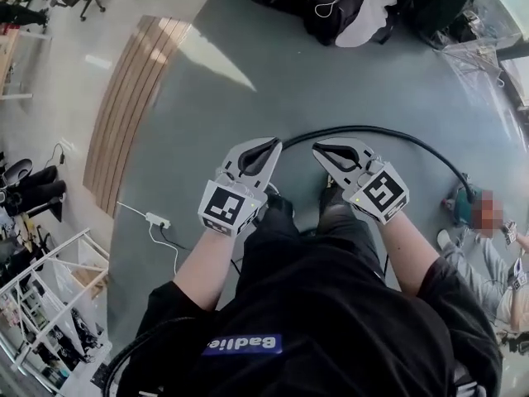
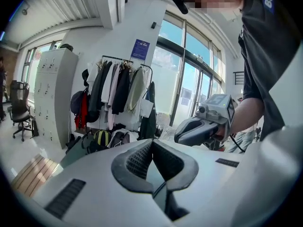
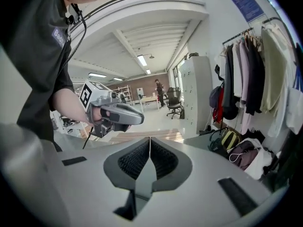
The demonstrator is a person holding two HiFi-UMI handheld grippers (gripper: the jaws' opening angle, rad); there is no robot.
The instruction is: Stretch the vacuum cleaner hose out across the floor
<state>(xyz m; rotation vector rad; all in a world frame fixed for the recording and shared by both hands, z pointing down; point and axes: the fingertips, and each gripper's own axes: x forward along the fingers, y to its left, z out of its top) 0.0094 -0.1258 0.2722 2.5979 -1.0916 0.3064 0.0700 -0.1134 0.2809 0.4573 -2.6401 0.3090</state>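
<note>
Our grey and white left gripper (image 1: 266,149) is closed tight and holds nothing. Our grey and white right gripper (image 1: 325,151) is closed and empty too. The long black bendy vacuum hose (image 1: 388,132) lies in a curve on the grey floor (image 1: 273,73), just past them. We think it is light and floppy, so we should grab it near its end.

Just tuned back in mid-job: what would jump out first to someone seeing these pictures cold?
The left gripper and right gripper sit side by side at the middle of the head view, both with jaws shut and nothing between them. Just beyond them a black hose arcs over the grey floor toward the right edge. A heap of bags and clothes lies at the top.
</note>
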